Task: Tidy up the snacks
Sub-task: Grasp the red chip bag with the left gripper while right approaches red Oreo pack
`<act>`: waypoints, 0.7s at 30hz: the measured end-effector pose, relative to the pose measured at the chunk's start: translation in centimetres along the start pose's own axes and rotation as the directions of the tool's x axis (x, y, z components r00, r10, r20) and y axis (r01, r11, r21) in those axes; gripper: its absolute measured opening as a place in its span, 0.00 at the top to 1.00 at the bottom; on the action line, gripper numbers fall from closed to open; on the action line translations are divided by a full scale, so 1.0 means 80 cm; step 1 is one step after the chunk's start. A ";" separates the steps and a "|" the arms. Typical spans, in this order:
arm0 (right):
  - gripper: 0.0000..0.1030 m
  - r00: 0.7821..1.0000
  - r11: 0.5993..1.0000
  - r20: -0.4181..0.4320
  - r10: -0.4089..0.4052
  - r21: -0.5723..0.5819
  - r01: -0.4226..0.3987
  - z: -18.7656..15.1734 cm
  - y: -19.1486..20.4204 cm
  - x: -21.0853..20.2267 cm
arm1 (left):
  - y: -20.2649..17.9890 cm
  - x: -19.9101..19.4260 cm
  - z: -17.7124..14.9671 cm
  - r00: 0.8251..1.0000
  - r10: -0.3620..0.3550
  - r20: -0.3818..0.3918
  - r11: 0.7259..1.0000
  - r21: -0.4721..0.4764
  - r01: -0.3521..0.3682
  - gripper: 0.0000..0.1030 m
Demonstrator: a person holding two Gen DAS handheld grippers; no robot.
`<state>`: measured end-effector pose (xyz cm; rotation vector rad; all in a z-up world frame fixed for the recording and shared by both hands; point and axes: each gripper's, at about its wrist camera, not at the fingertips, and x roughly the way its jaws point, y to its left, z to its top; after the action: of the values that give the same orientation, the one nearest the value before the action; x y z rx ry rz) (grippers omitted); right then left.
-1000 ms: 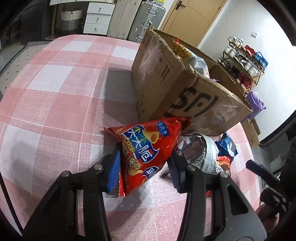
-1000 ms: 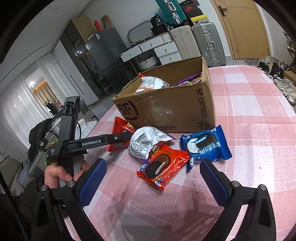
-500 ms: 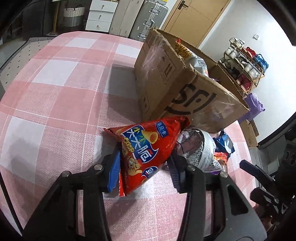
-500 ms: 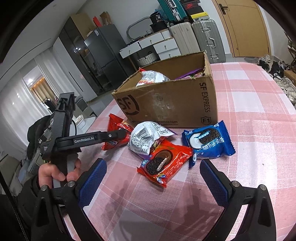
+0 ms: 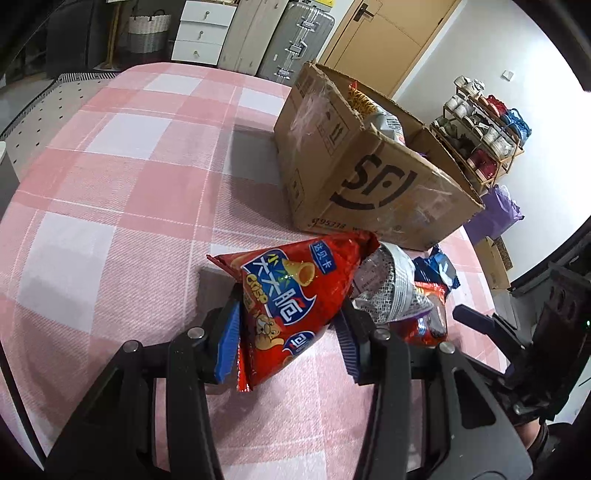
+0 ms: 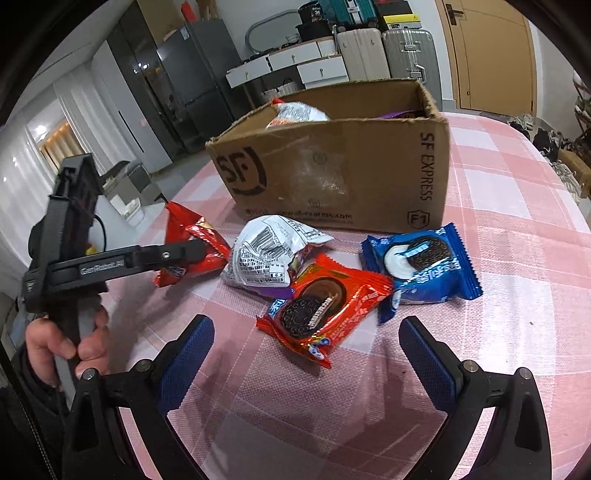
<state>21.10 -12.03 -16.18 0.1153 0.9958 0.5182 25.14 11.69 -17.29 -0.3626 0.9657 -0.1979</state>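
Note:
My left gripper (image 5: 288, 339) is shut on a red crisp bag (image 5: 291, 299) and holds it just off the checked tablecloth, in front of the open SF cardboard box (image 5: 369, 173); the bag also shows in the right wrist view (image 6: 192, 243). My right gripper (image 6: 306, 354) is open and empty, low over the table. Just ahead of it lie a red cookie pack (image 6: 325, 306), a blue cookie pack (image 6: 421, 266) and a silver-white bag (image 6: 269, 258). The box (image 6: 332, 166) holds several snacks.
The pink checked table (image 5: 110, 184) stretches left of the box. Suitcases and white drawers (image 5: 199, 33) stand beyond the far edge. A shoe rack (image 5: 480, 136) stands to the right. The left gripper's handle and hand (image 6: 70, 273) sit left of the right gripper.
My left gripper has lifted the red crisp bag slightly and pulled back from the box. My right gripper has edged closer to the cookie packs and stays open.

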 end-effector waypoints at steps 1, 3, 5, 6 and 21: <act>0.01 1.000 1.000 -0.003 -0.004 -0.003 0.004 0.000 0.001 0.002 | 0.001 -0.003 -0.002 1.000 -0.002 0.001 1.000 0.001 0.002 0.58; 0.01 1.000 1.000 -0.011 -0.016 -0.009 0.016 0.002 0.005 0.007 | 0.003 -0.010 -0.005 1.000 -0.003 0.008 1.000 -0.002 0.003 0.58; 0.02 0.999 0.999 -0.020 -0.031 -0.015 0.031 0.003 0.007 0.014 | 0.006 -0.017 -0.007 1.000 -0.008 0.015 1.000 -0.008 0.008 0.58; 0.04 0.999 0.999 -0.024 -0.047 -0.016 0.046 0.004 0.007 0.018 | 0.008 -0.020 -0.008 1.000 -0.010 0.017 1.000 -0.011 0.010 0.58; 0.52 0.989 0.986 -0.050 -0.139 -0.096 0.133 0.009 0.023 0.043 | 0.027 -0.056 -0.026 0.999 -0.029 0.039 0.999 -0.032 0.030 0.58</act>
<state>22.53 -8.70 -17.83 -0.0505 1.0254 0.4434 20.91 14.70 -15.79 -0.4092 0.9272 -0.2016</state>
